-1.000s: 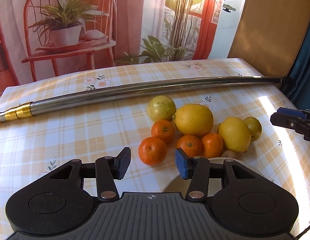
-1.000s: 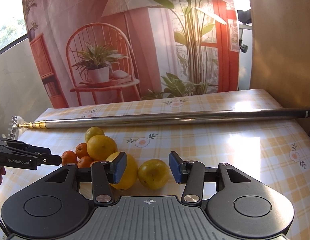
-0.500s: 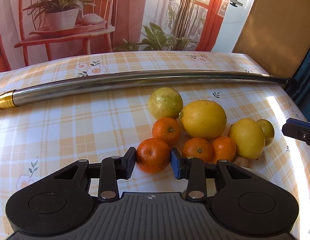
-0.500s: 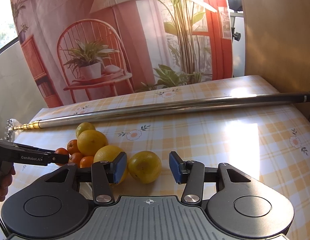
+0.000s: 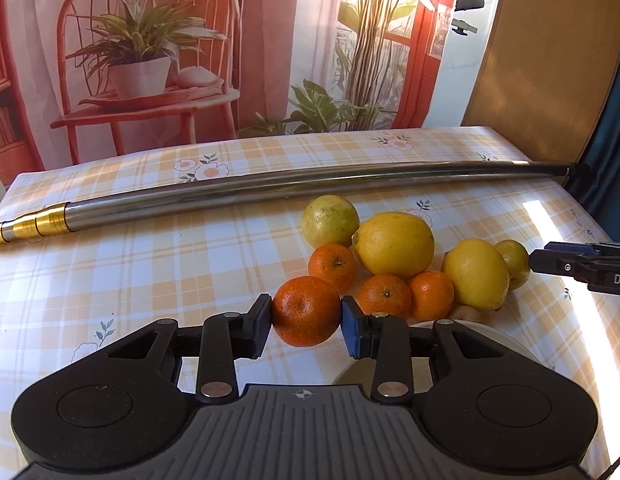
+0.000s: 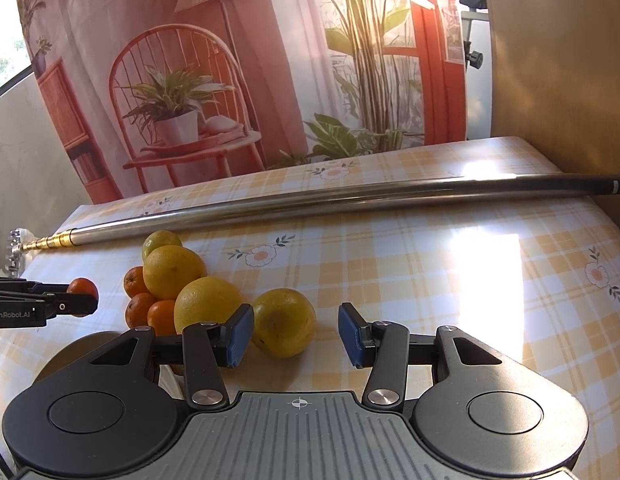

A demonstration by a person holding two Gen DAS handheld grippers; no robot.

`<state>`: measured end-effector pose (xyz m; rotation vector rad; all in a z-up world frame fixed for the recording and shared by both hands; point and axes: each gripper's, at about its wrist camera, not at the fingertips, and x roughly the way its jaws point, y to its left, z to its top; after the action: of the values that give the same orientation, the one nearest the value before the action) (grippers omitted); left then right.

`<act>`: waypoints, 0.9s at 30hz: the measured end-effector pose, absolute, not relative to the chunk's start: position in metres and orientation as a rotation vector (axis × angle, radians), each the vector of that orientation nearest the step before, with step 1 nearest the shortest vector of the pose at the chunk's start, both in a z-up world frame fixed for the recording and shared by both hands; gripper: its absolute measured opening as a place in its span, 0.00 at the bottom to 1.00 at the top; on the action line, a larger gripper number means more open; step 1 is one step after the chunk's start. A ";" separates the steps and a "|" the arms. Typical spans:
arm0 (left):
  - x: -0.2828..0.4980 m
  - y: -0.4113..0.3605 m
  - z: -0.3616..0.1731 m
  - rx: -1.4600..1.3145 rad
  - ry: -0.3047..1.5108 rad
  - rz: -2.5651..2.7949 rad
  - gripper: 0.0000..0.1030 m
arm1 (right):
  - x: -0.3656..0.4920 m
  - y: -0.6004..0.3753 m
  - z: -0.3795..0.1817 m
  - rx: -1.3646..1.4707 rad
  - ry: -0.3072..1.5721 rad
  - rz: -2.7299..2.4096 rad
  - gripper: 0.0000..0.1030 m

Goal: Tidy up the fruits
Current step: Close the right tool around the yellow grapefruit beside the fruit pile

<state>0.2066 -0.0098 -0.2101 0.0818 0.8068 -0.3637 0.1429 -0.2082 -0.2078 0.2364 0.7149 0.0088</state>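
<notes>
Left claw [image 5: 306,318] has the mandarin [image 5: 306,311], right claw [image 6: 295,334] lines up on a lime [image 6: 283,322].

Left pads sit on both flanks of the mandarin, pinched across its middle, fruit low over the counter [image 5: 149,264]. Right claw gapes wide, the lime between its pads, nearer the left one and not gripped. Best to centre that lime first, close gently, then lift straight up so the lemon [image 6: 207,306] just left of it isn't nudged.

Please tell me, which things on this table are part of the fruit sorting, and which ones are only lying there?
Part of the job:
- tangerine held in the left gripper
- three other tangerines
- large lemons
- yellow-green fruit between the open fingers of the right gripper

Only lying there:
- metal pole
- checked tablecloth
</notes>
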 end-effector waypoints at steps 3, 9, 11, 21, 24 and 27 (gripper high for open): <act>0.196 -0.007 -0.206 0.067 0.801 -0.367 0.38 | 0.146 -0.204 -0.210 0.202 0.732 0.020 0.42; 0.182 -0.006 -0.207 0.069 0.805 -0.377 0.38 | 0.150 -0.189 -0.213 0.021 0.728 0.084 0.43; 0.180 -0.004 -0.207 0.059 0.805 -0.376 0.38 | 0.152 -0.189 -0.213 -0.011 0.724 0.114 0.43; 0.176 -0.003 -0.208 0.033 0.812 -0.380 0.38 | 0.167 -0.199 -0.220 -0.027 0.750 0.218 0.44; 0.176 -0.004 -0.208 0.030 0.814 -0.388 0.38 | 0.170 -0.206 -0.222 0.021 0.751 0.223 0.46; 0.172 -0.005 -0.208 0.035 0.811 -0.398 0.38 | 0.173 -0.210 -0.222 0.050 0.752 0.221 0.48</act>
<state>0.1721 -0.0054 -0.2080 0.0353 0.8115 -0.3980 0.1734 -0.2102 -0.2224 0.0503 0.7523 0.2209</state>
